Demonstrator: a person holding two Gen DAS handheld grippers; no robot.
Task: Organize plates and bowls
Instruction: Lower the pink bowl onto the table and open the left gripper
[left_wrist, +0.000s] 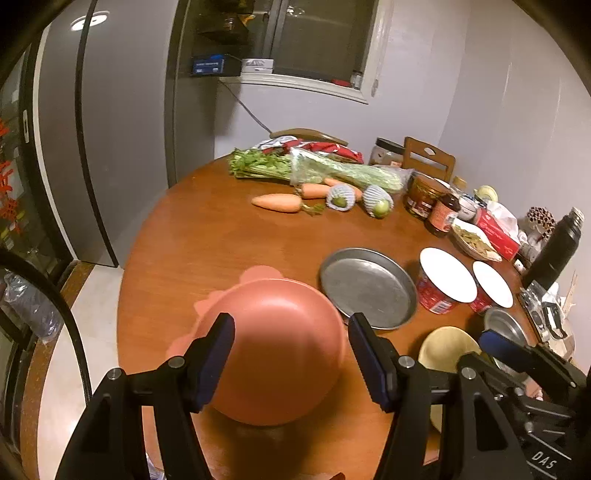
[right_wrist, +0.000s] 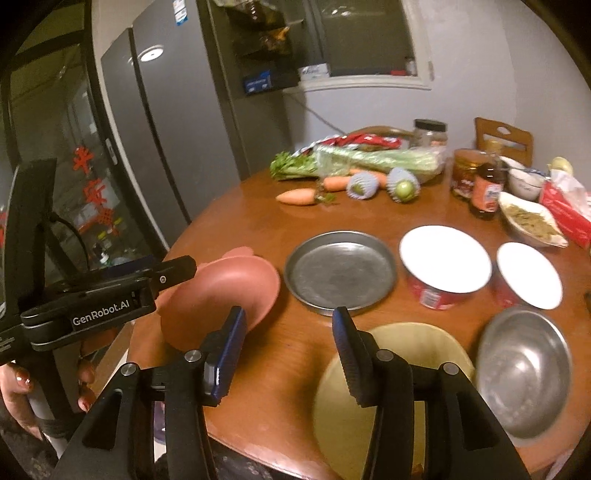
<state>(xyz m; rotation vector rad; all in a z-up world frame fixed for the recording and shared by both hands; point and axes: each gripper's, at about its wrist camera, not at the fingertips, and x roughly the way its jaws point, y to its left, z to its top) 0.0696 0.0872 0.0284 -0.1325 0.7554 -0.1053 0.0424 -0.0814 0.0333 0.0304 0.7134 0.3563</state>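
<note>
A pink bowl (left_wrist: 273, 350) with scalloped ears sits near the table's front edge, also seen at the left of the right wrist view (right_wrist: 225, 291). My left gripper (left_wrist: 291, 325) hangs over it, open, one finger to each side of the bowl and neither pad pressing it. A pale yellow bowl (right_wrist: 399, 373) rests on the table under my right gripper (right_wrist: 289, 315), which is open with bare table between its pads. A round metal pan (right_wrist: 340, 271), two red bowls with white tops (right_wrist: 445, 258) (right_wrist: 528, 275) and a steel bowl (right_wrist: 524, 369) stand further back and to the right.
Carrots (left_wrist: 277, 202), celery (left_wrist: 332, 171), net-wrapped fruit (left_wrist: 341, 197), jars (left_wrist: 424, 195), a dish of food (left_wrist: 474, 242), a red tissue box (left_wrist: 496, 232) and a black flask (left_wrist: 557, 247) crowd the far and right side. A grey fridge (left_wrist: 110, 129) stands left, a wooden chair (left_wrist: 428, 157) behind.
</note>
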